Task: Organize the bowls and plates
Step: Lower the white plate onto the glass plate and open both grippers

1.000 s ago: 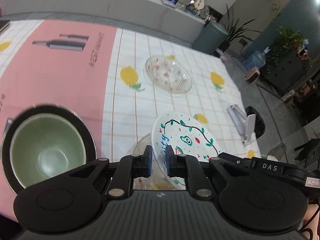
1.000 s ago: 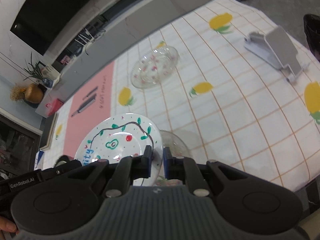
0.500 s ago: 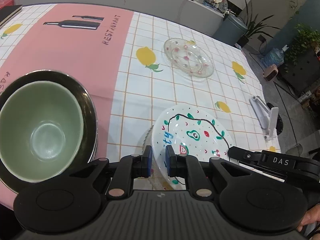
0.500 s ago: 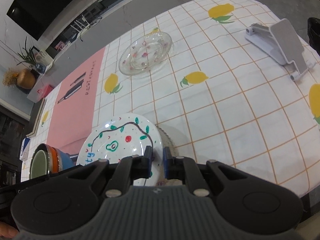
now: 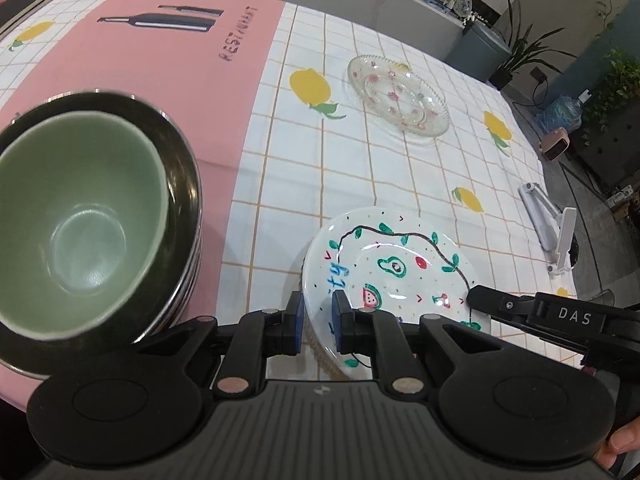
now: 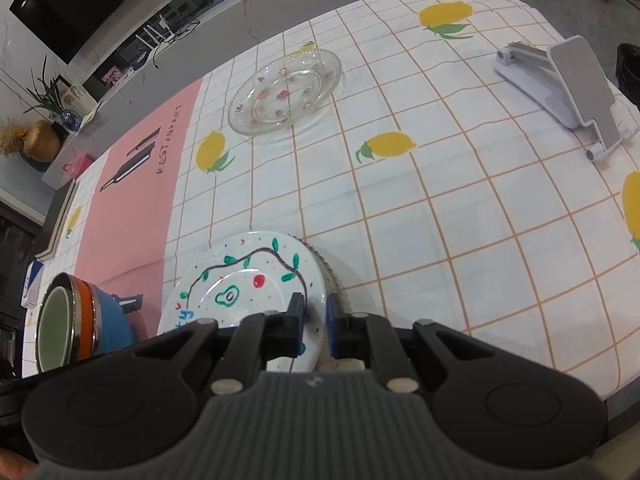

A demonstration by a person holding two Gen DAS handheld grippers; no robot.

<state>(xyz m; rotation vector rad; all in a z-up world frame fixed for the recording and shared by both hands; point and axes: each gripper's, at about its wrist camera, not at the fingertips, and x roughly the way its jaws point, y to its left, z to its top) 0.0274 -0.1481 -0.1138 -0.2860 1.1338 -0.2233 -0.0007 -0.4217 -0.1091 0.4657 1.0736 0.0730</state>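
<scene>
Near the front edge of the table (image 6: 460,208) we pinch the painted plate (image 5: 396,268) by opposite rims with left gripper (image 5: 318,322) and right gripper (image 6: 314,320), atop a glass dish (image 6: 332,276), so uneven release could tip it off.

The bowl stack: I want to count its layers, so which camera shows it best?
The right wrist view: the bowl stack appears side-on, showing a green bowl nested in steel-rimmed, orange and blue layers. The left wrist view looks down into the stack, so only the green interior and a dark outer bowl show.
</scene>
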